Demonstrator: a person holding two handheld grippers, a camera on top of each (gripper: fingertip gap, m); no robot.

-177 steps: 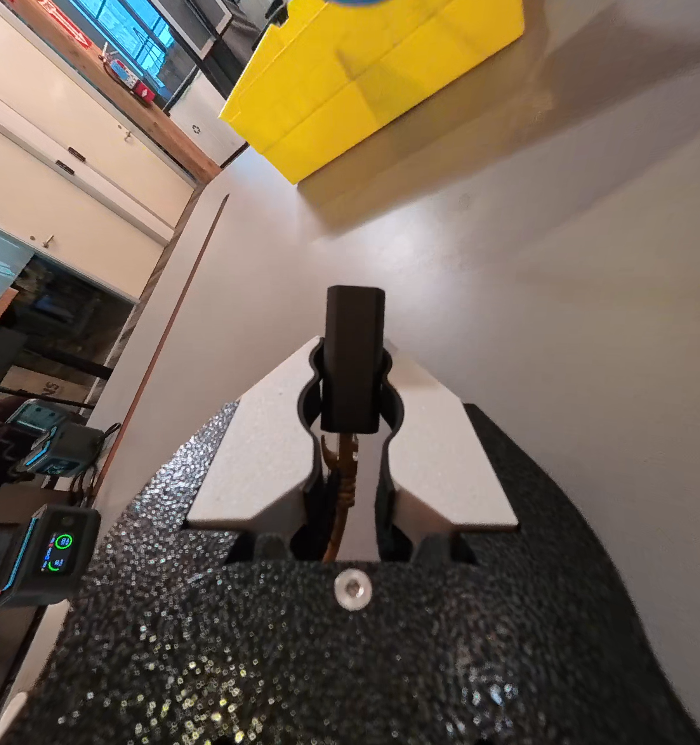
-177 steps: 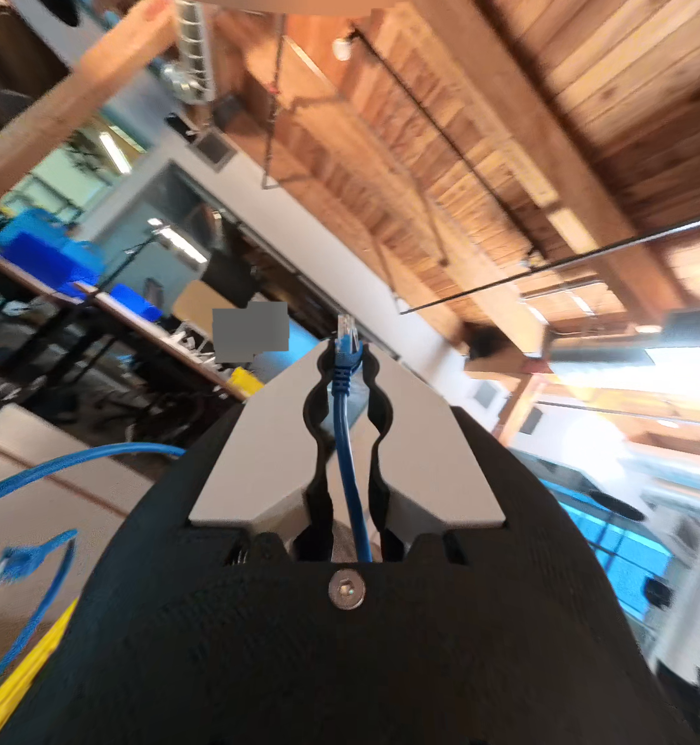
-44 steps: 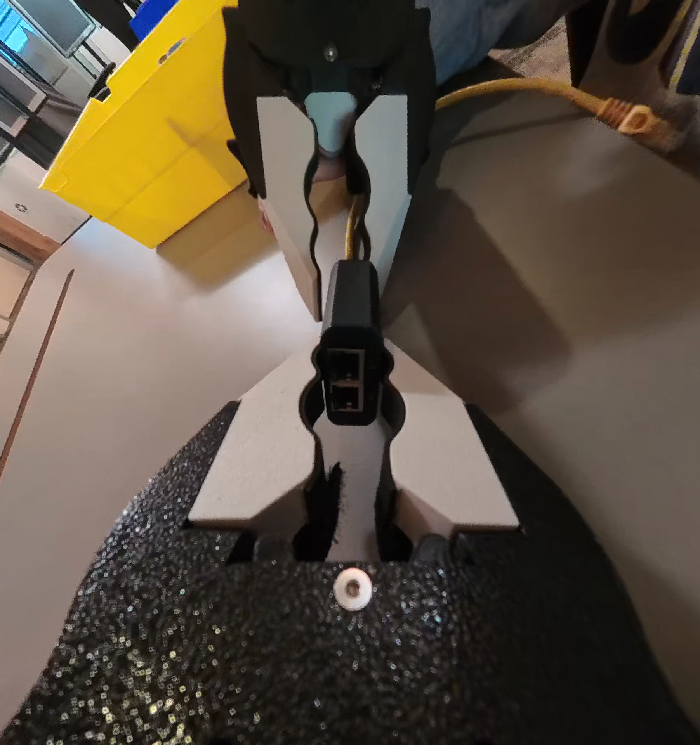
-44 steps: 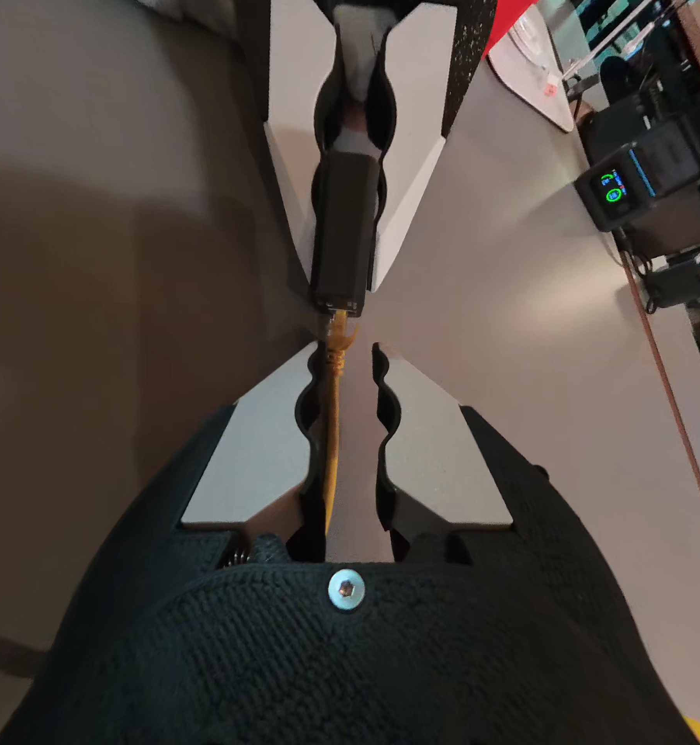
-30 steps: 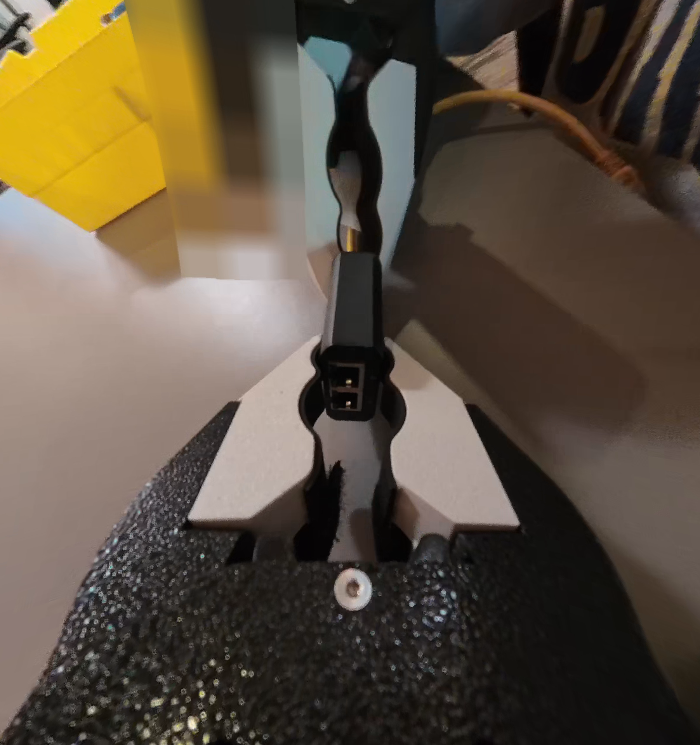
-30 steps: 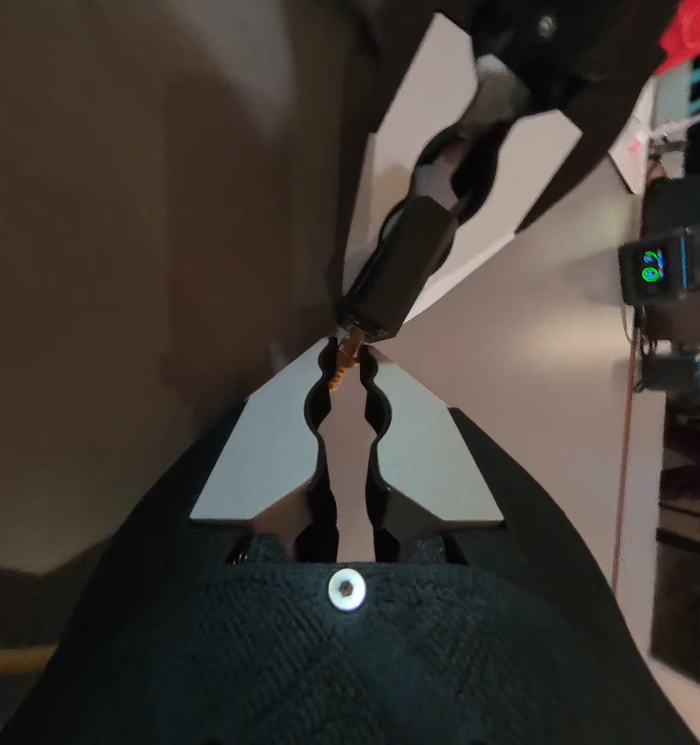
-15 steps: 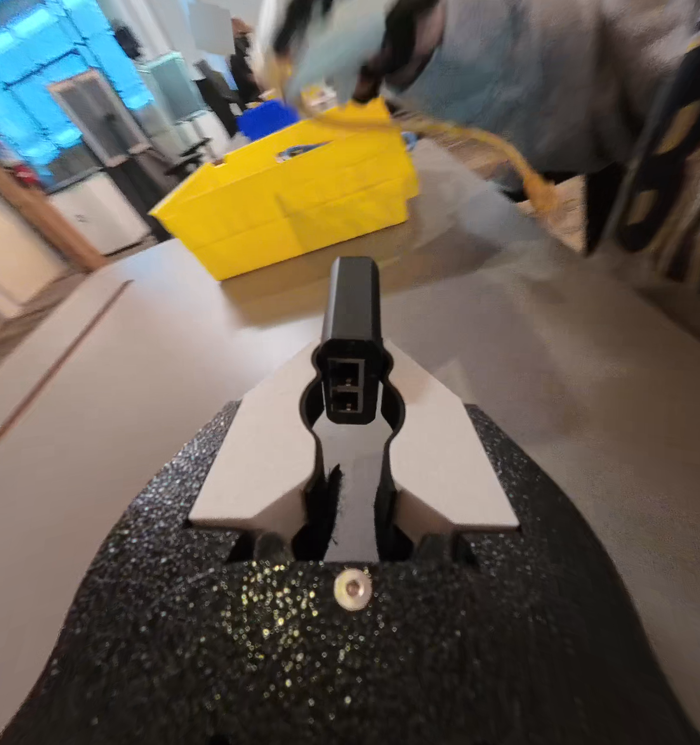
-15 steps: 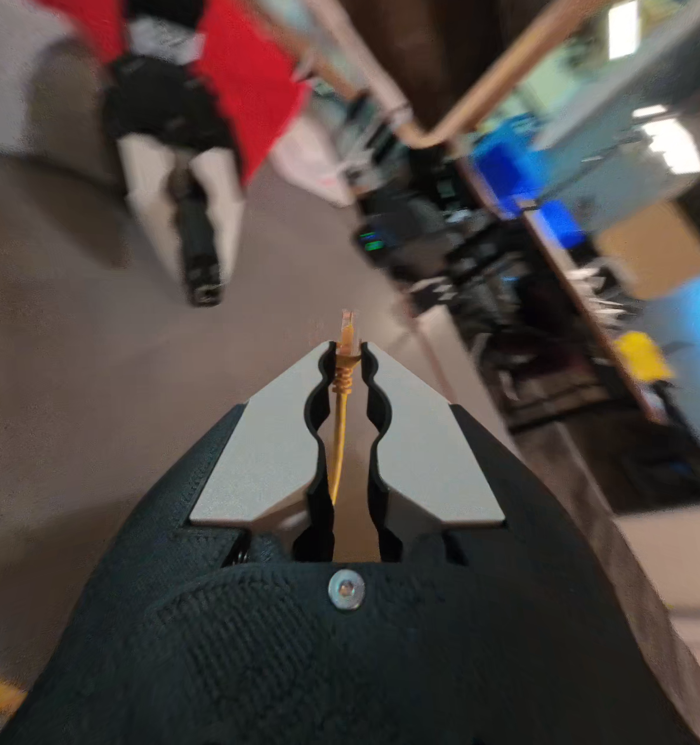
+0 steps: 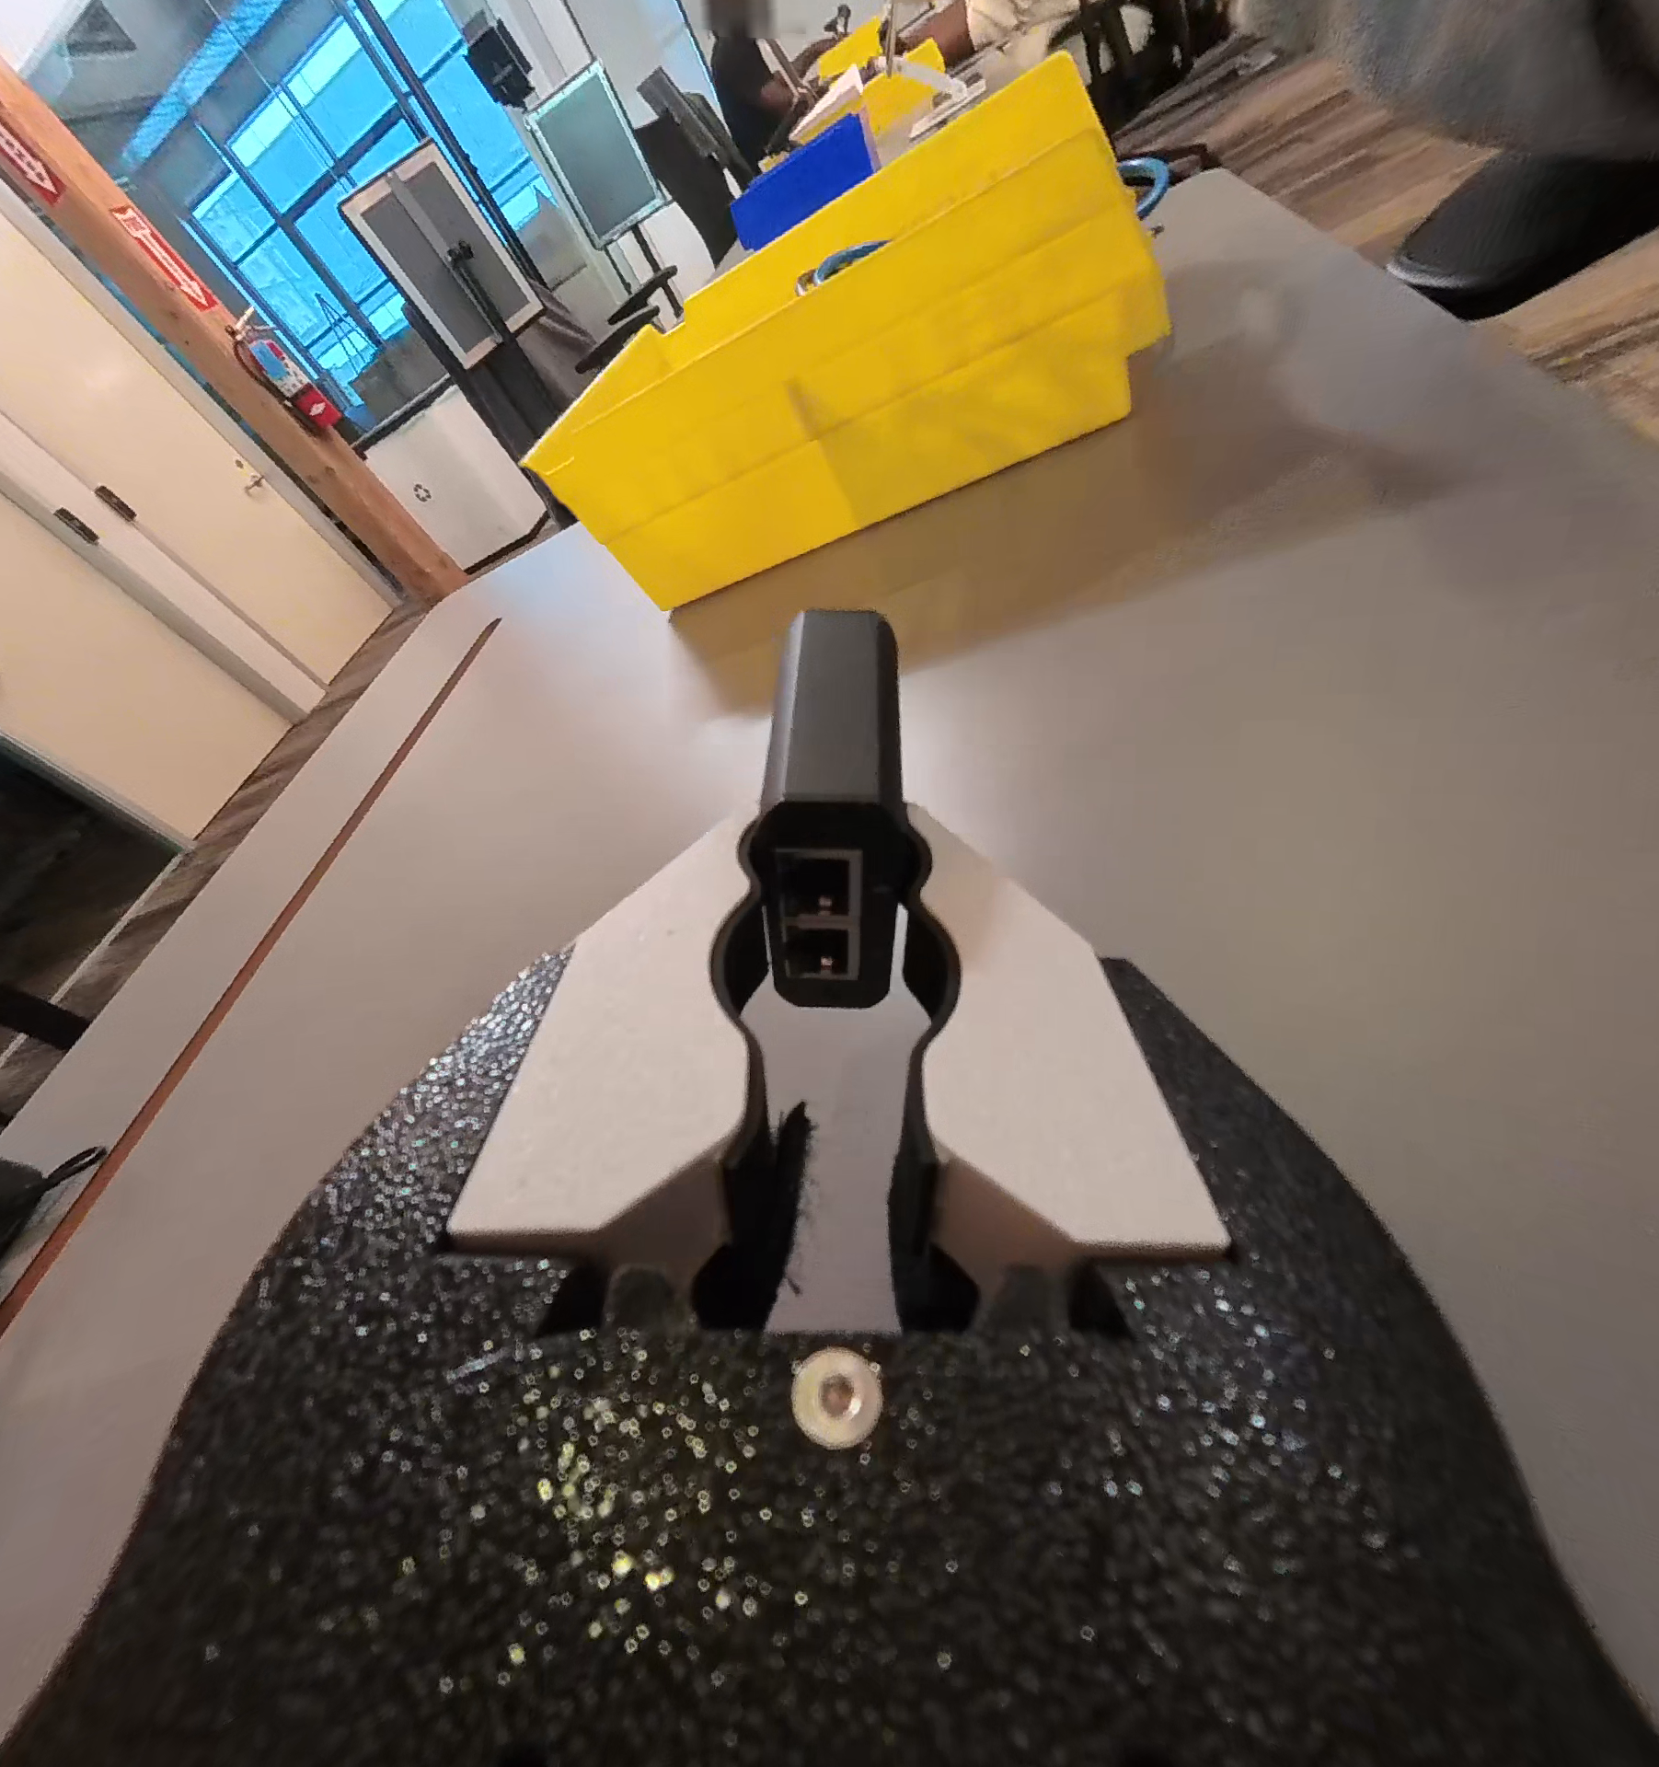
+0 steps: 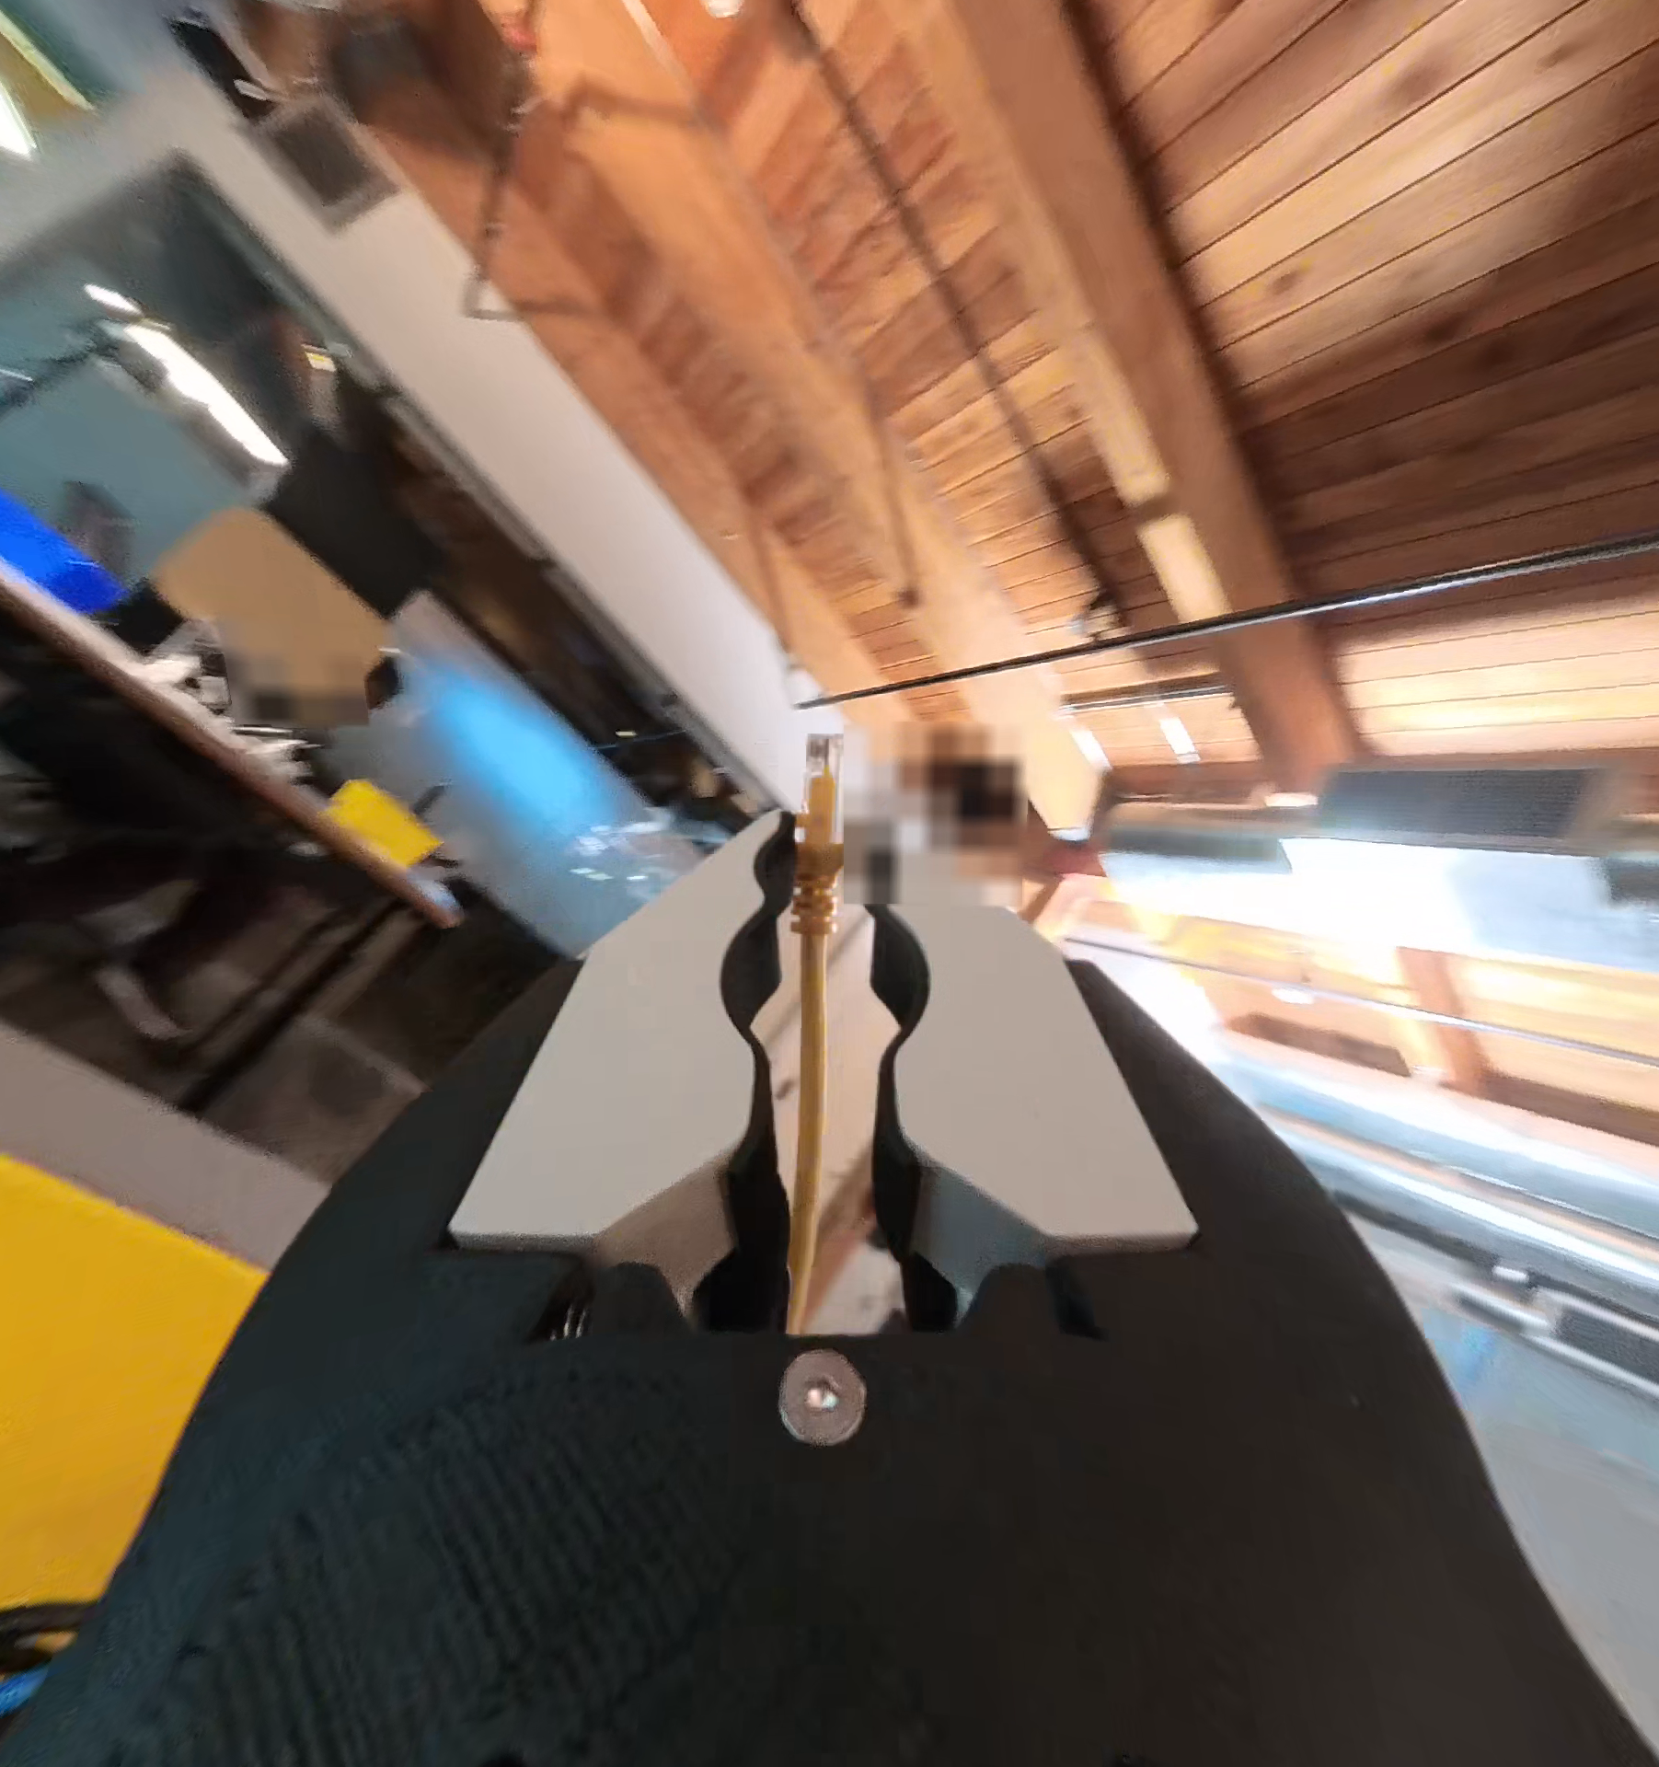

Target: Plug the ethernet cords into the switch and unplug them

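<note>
We hold black switch (image 9: 833, 841) clamped in left hand-held gripper (image 9: 835, 918) above desk (image 9: 1284, 813), both ports empty. Right hand-held gripper (image 10: 830, 861) pinches yellow ethernet cord (image 10: 814, 1004), plug aimed at ceiling. Unplug step looks done; next, realign plug with port.

L hand-held gripper (image 9: 830, 942) clamped, R (image 10: 820, 861) clamped, upturned

Switch (image 9: 830, 813) sits between the left tool's (image 9: 830, 918) fingers, above the worktop (image 9: 1284, 813); bins (image 9: 863, 382) on the worktop behind it. Ethernet cord (image 10: 811, 1033) runs between the right tool's (image 10: 820, 861) fingers, plug forward.
</note>
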